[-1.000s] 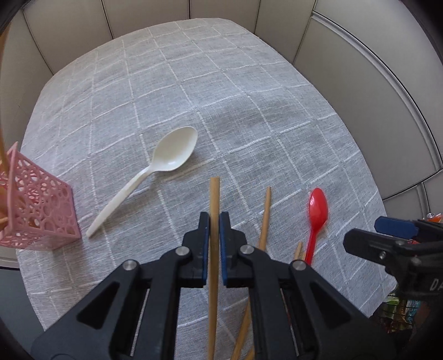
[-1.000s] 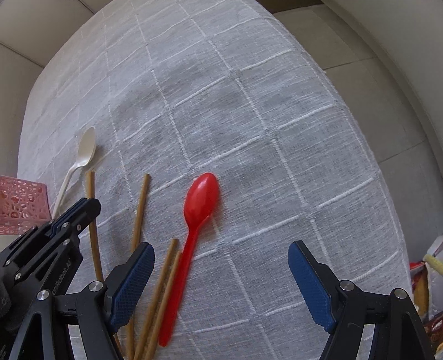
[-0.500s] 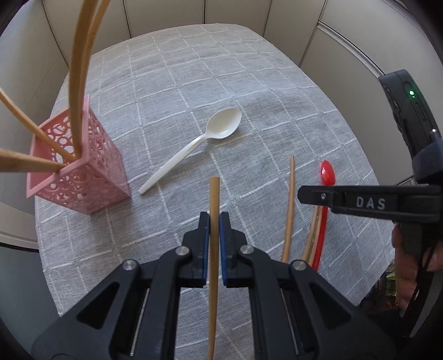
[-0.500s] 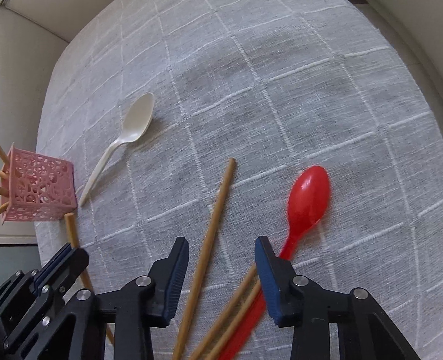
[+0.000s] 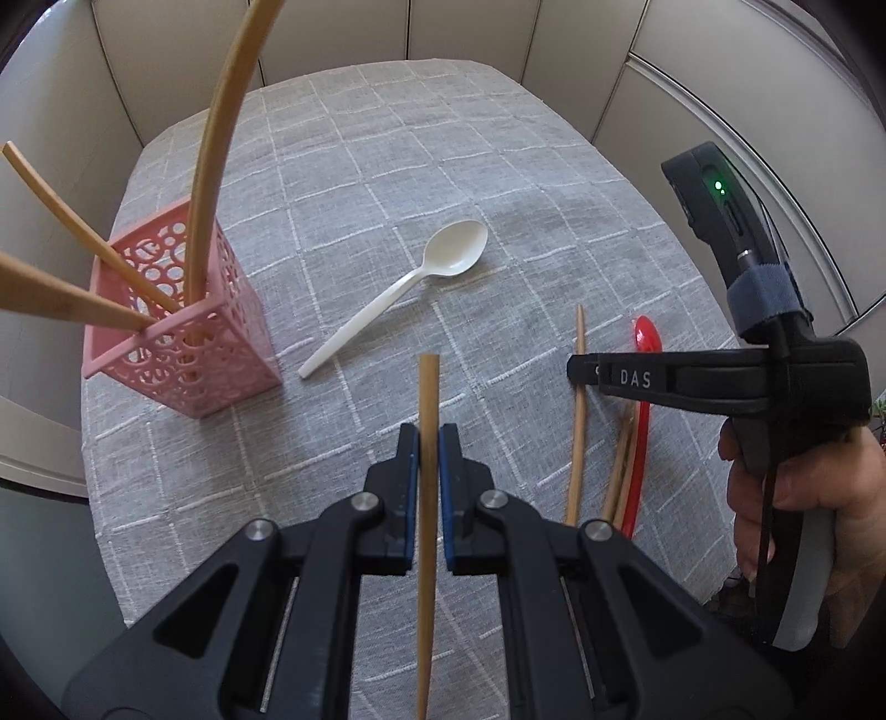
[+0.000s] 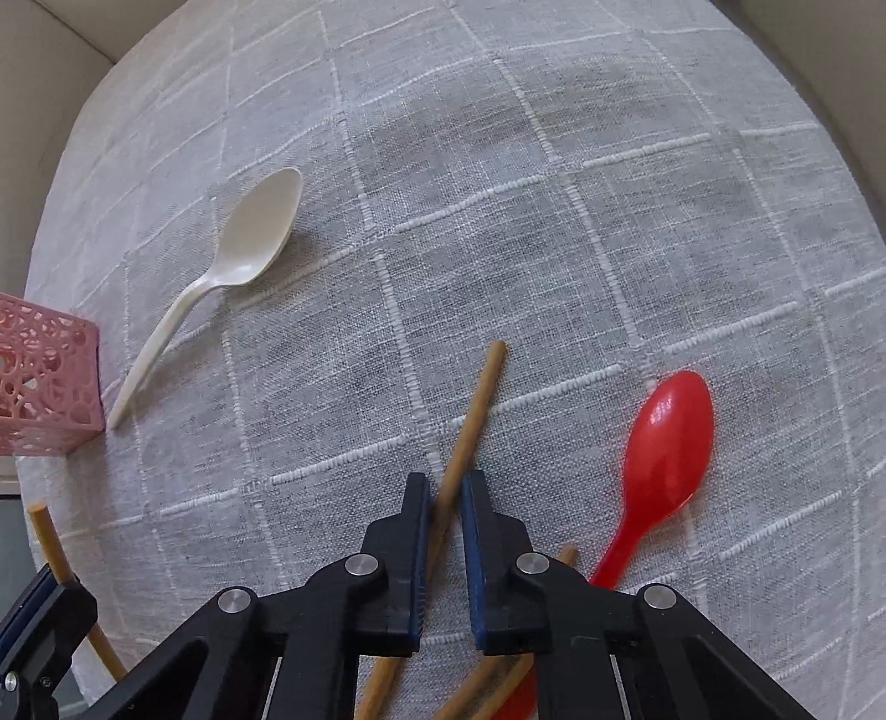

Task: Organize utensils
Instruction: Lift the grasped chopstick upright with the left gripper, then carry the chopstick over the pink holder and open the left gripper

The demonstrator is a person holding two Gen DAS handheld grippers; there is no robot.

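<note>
My left gripper (image 5: 428,437) is shut on a wooden chopstick (image 5: 427,399) and holds it above the cloth, right of the pink lattice holder (image 5: 183,338), which has three chopsticks in it. My right gripper (image 6: 444,487) is shut on another chopstick (image 6: 470,410) that lies on the cloth; it also shows in the left wrist view (image 5: 578,376). Two more chopsticks (image 5: 620,471) lie beside a red spoon (image 6: 664,448). A white spoon (image 5: 410,282) lies in the middle; it also shows in the right wrist view (image 6: 238,260).
The table has a grey checked cloth (image 5: 443,144) and beige wall panels (image 5: 332,33) behind it. The table edge drops off at the left (image 5: 83,443) and at the right.
My left gripper lifted its chopstick off the cloth and moved back, bringing the pink holder into view. My right gripper moved left over the lying chopstick and closed on it.
</note>
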